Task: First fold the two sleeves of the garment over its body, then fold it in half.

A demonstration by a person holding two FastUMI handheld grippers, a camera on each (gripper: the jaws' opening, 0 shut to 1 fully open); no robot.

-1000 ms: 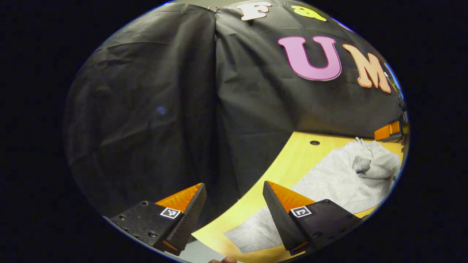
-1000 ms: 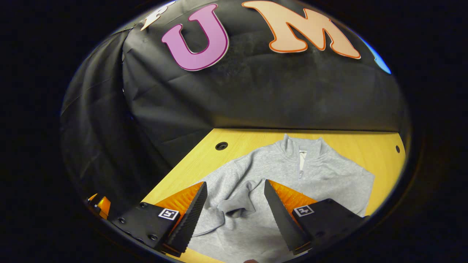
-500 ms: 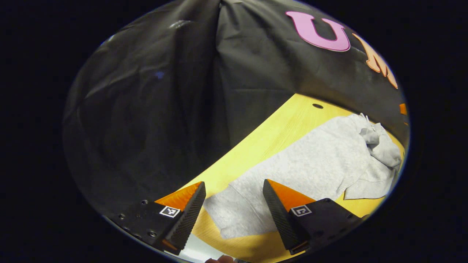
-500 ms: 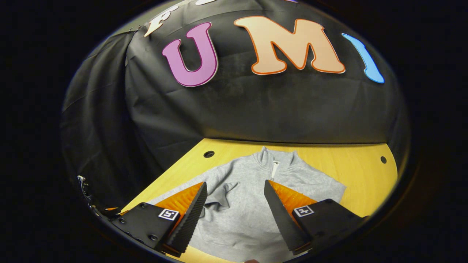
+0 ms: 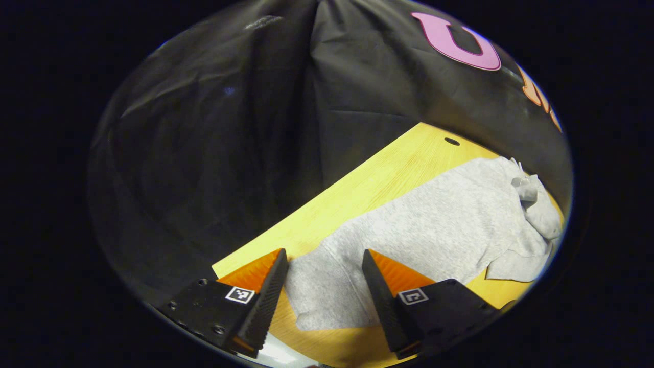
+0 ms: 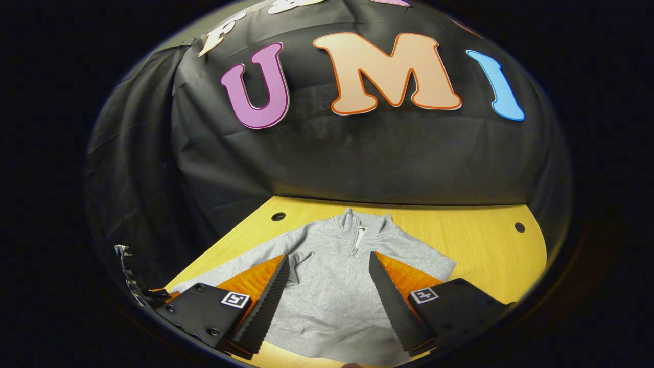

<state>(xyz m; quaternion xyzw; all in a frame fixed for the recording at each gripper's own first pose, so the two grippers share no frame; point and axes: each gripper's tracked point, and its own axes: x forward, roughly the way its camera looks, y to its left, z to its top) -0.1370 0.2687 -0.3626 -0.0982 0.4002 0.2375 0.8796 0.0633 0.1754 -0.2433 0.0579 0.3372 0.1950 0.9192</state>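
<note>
Holding both grippers spread over the table, nothing pinched. In the left gripper view my left gripper (image 5: 322,296) has its fingers apart with the outstretched sleeve (image 5: 327,291) lying flat on the wood between them; I can't tell if the tips touch the fabric. A second ago that sleeve end sat under the right-hand finger and low in the view, now it's centred in the gap, and the gap looks slightly narrower than before. Past the fingers the grey sweatshirt (image 5: 439,220) runs away to the right across the yellow table (image 5: 368,184), more of it in view than earlier, collar end bunched at the far right edge. Hole in the tabletop near the far corner, black cloth wall (image 5: 214,143) behind.

In the right gripper view my right gripper (image 6: 329,301) is also spread, hovering above the sweatshirt's lower body. Compared with a second ago this view has pulled back: the whole garment (image 6: 332,276) now reads smaller, collar and zip up top, and the crumpled sleeve that was between the fingers has moved left behind the left-hand finger. The other gripper's edge shows at lower left.
</note>
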